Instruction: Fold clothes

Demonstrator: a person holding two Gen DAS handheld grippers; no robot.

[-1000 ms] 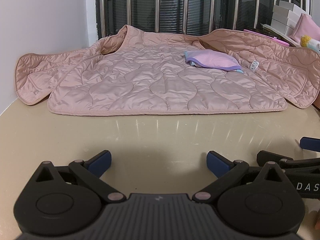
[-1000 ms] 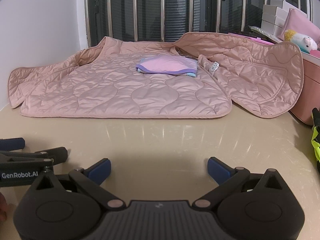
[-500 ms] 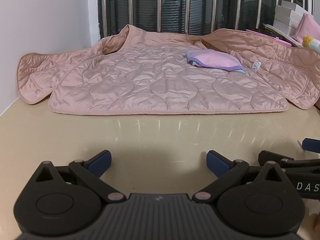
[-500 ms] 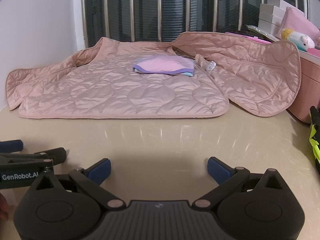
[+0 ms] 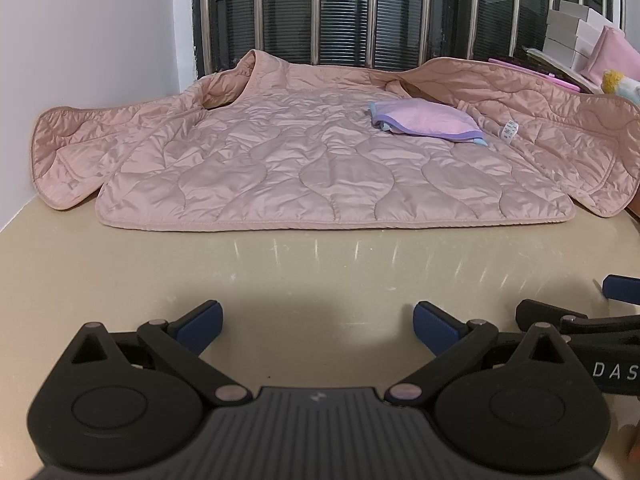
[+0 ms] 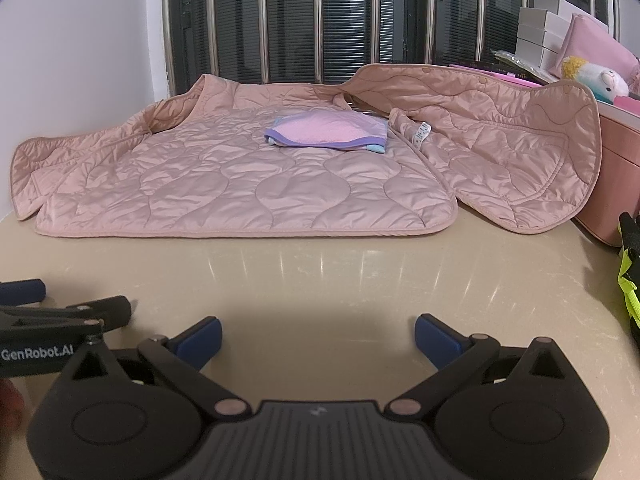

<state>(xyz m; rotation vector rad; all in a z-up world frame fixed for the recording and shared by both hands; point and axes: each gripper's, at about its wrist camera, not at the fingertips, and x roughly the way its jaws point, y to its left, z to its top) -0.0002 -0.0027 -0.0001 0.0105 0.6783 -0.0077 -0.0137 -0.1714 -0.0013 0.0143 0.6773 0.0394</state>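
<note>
Both grippers — left [image 5: 316, 322] and right [image 6: 318, 330] — have edged closer to the pink jacket [image 5: 332, 160], which looms slightly larger than a second ago. Each is spread wide, grasping nothing, low over the bare table [image 5: 320, 276]. The jacket lies open at the table's far side — a folded lilac cloth [image 5: 426, 122] on it.

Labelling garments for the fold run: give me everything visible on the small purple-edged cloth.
The small cloth is pale pink with a purple trim and a bit of light blue showing at its corners. It looks like thin, soft fabric, folded flat into a rough rectangle. It lies on the spread-out pink quilted jacket, toward the jacket's far right, near the white care label. Nothing else touches it.
</note>
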